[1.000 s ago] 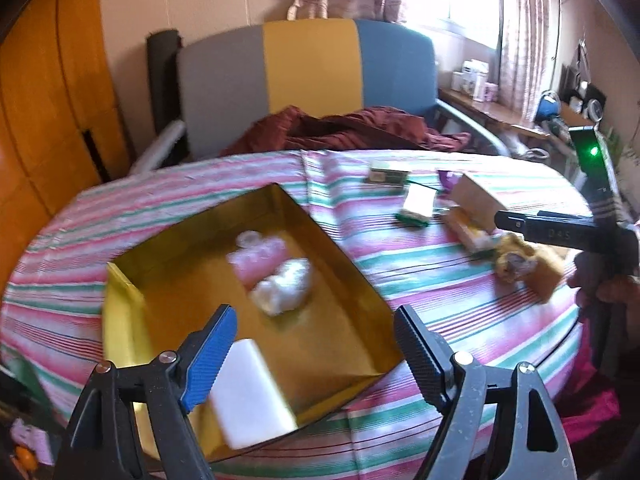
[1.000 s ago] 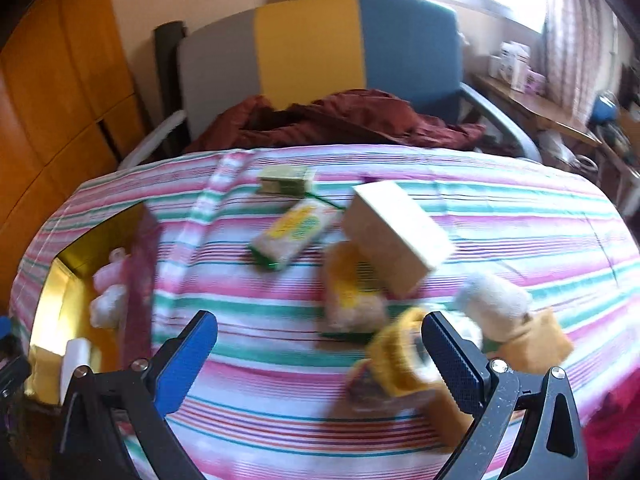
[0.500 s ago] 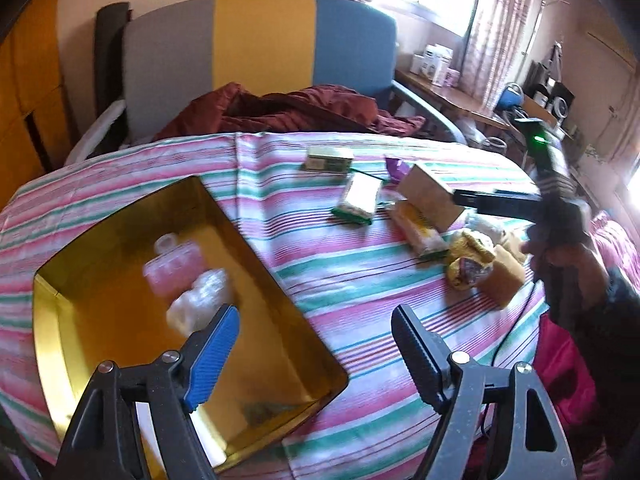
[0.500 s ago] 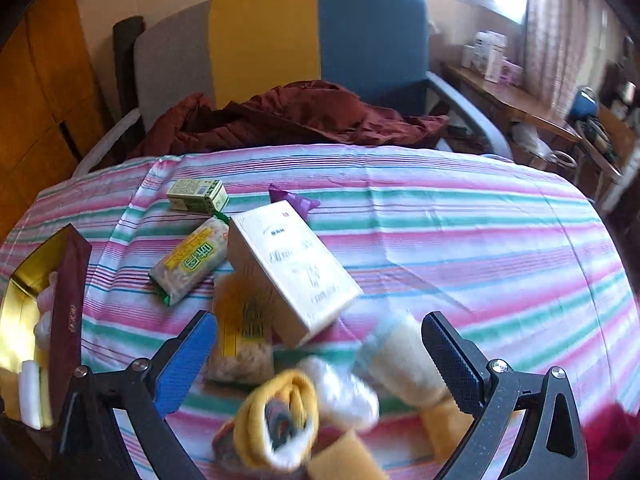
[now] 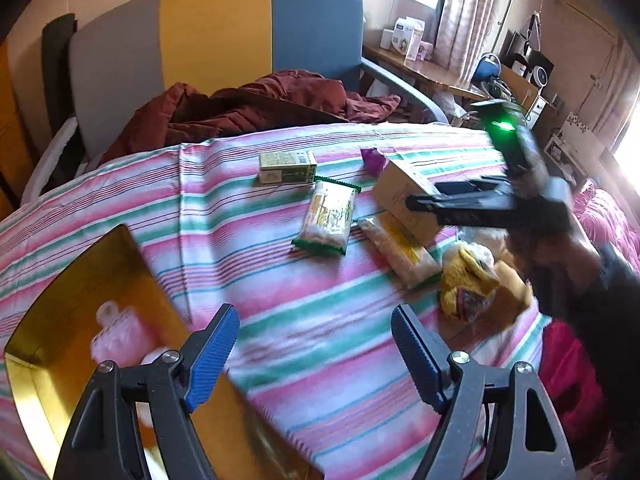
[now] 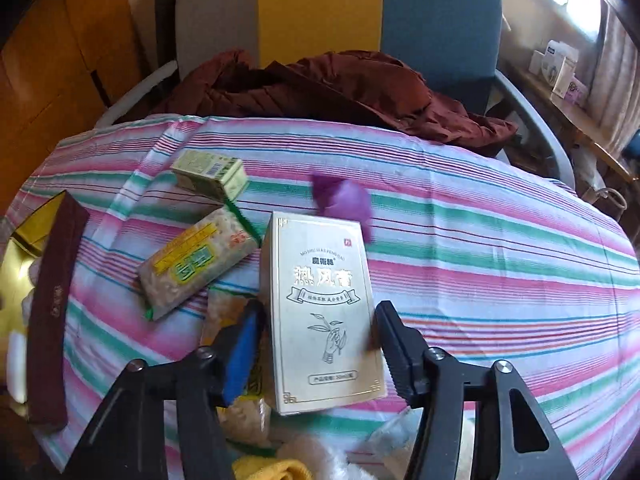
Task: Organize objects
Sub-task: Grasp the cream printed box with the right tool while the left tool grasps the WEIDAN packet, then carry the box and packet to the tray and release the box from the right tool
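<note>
Right claw point(image 6: 318, 348) is wide open and straddling the cream box point(image 6: 320, 312): blue pad on its left side, black pad on its right, and as far as I can tell neither one is pressing on the cardboard yet, so nothing is actually gripped. The box lies flat on the striped tablecloth point(image 6: 500, 264) with its near end between the fingers, and it's sitting partly on top of a yellow snack packet point(image 6: 224, 312) tucked under its left edge. That's my main worry: if the left pad closes low it could pinch the packet along with the box, or the box could tip off the packet and twist in the grip. Cardboard like that also looks like it would crush if squeezed hard. Just ahead and left of the claw there's a bigger snack bag point(image 6: 196, 266), further out a small green carton point(image 6: 210, 174), and beyond the far end of the box a purple wrapper point(image 6: 344, 200), blurry. Way off to the left is the gold tray point(image 6: 28, 232) with a dark red edge, which I'm guessing is where stuff goes. Down at the bottom, nearest the camera, some yellow and white fluffy things could get dragged along on the lift. The left claw point(image 5: 316, 354) is also open and holding nothing, hovering over bare cloth with the tray's corner right at its left finger, so swinging left carelessly could bump the tray and shove what's inside.
</note>
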Motion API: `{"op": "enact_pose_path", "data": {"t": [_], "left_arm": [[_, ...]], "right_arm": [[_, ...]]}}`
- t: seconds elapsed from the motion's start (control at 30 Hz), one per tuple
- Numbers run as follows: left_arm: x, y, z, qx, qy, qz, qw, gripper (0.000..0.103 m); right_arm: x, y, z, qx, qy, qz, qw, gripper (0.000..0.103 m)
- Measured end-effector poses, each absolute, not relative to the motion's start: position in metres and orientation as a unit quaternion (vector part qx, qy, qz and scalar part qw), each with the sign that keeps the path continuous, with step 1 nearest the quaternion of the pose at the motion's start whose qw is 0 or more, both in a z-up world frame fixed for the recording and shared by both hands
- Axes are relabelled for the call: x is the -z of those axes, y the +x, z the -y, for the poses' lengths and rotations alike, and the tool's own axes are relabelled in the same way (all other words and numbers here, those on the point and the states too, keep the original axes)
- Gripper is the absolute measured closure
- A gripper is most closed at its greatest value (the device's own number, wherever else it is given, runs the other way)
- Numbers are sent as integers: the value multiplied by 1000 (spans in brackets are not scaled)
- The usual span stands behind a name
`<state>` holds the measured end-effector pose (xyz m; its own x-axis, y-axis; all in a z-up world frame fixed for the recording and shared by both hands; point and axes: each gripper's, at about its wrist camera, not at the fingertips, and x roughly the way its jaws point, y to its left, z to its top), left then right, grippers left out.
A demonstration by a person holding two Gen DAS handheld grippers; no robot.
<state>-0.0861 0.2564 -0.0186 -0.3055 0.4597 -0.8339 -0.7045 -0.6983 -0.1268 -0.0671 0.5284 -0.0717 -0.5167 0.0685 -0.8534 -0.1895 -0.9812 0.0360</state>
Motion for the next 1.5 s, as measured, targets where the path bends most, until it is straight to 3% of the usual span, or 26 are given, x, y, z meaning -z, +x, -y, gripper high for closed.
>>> {"op": "enact_pose_path", "data": {"t": [0.27,0.47,0.83,0.93,1.5], "left_arm": [[44,-120,-315,-784,-479,-166,358,24],[66,-140,-354,-778,-486,-195,346,41],[110,-172,-397,-753,-513,-230,342,43],[107,-172,-396,-762,-500,-224,346,54],[7,-104,-269,-817,-462,-80,336,55]], "right_arm": [[58,-35,-536,-886,-445,-102,79,47],[48,-36,-545,-888,-438,-106,91,47],[39,-37,-548,-893,-426,-113,87,47],[42,-37,-548,-892,-428,-111,88,47],[9,-33,-484,-914,-395,-89,20,47]]}}
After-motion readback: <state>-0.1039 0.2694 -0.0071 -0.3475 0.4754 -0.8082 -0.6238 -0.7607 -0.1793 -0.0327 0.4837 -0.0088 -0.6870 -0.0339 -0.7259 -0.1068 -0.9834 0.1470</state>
